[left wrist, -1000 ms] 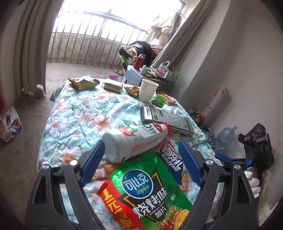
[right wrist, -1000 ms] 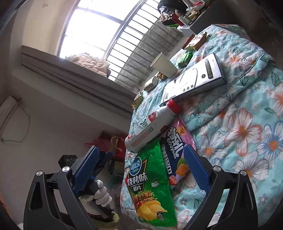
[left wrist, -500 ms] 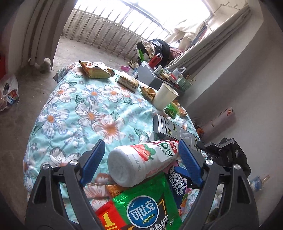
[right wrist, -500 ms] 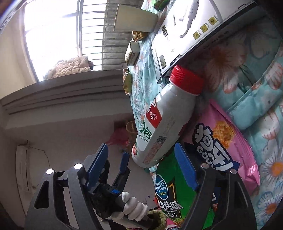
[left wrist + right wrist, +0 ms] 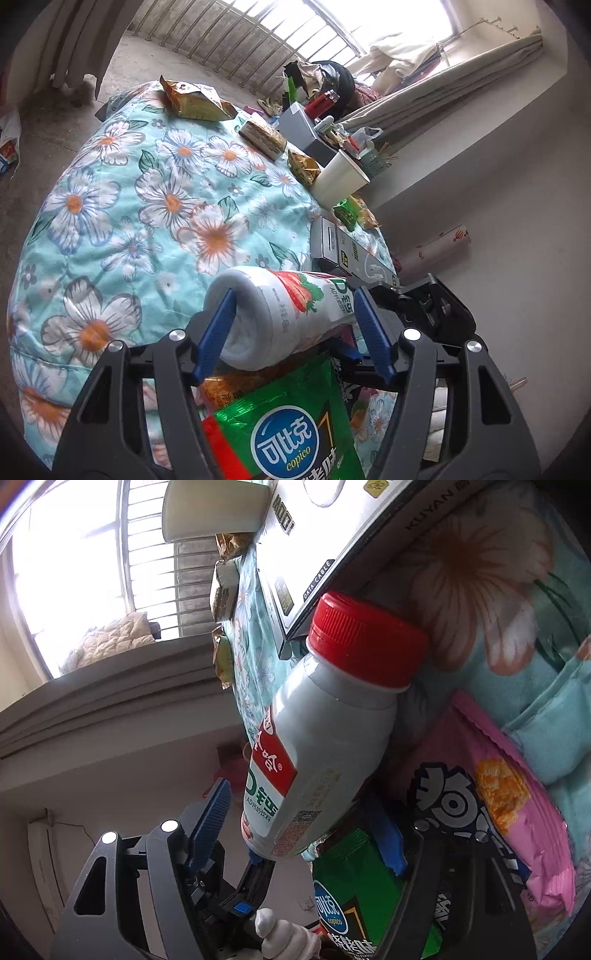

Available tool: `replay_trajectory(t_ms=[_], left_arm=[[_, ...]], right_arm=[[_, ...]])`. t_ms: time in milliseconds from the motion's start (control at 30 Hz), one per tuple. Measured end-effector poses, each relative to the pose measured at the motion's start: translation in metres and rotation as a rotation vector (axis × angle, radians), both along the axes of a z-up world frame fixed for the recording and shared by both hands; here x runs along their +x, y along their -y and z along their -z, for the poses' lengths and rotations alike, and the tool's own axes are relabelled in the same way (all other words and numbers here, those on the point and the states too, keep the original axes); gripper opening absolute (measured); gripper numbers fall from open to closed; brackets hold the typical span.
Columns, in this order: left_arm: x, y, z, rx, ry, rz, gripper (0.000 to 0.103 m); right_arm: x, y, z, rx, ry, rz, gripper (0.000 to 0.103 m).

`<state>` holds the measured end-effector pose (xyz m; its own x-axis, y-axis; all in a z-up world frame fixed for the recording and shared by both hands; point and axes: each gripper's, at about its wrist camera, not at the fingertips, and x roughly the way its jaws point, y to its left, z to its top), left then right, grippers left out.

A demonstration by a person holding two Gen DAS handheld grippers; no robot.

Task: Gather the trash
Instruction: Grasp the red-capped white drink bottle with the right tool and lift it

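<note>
Pickup step in hand: bottle (image 5: 284,314) lies on its side at the near edge of the floral cloth (image 5: 147,206), between the spread jaws of both left gripper (image 5: 295,332) and right gripper (image 5: 295,834), neither visibly clamping; next move calls for closing, then lifting.

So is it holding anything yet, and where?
The left gripper brackets the white bottle around its lower body, near the base; whether it is actually clamped cannot be told.
</note>
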<state>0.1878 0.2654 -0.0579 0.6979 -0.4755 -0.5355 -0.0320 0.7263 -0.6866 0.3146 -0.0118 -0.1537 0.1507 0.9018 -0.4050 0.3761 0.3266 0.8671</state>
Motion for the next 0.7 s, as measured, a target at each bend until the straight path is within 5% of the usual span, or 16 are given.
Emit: replay_trajectory(t_ms=[300,533,700], left_arm=[[-0.017,0.019,-0.027,-0.011,0.093,0.109,0.061],[-0.058,0.023,-0.065,0.011,0.248,0.158,0.062],[-0.067,0.024,-0.076,0.040,0.253,0.157,0.062]], right_arm=[[-0.008,0.016,0.012,0.167,-0.006,0.066,0.061],[-0.037,0.049,0.016,0.323,0.009,0.039,0.059],[-0.073,0.095,0.009,0.317,0.076,0.019,0.057]])
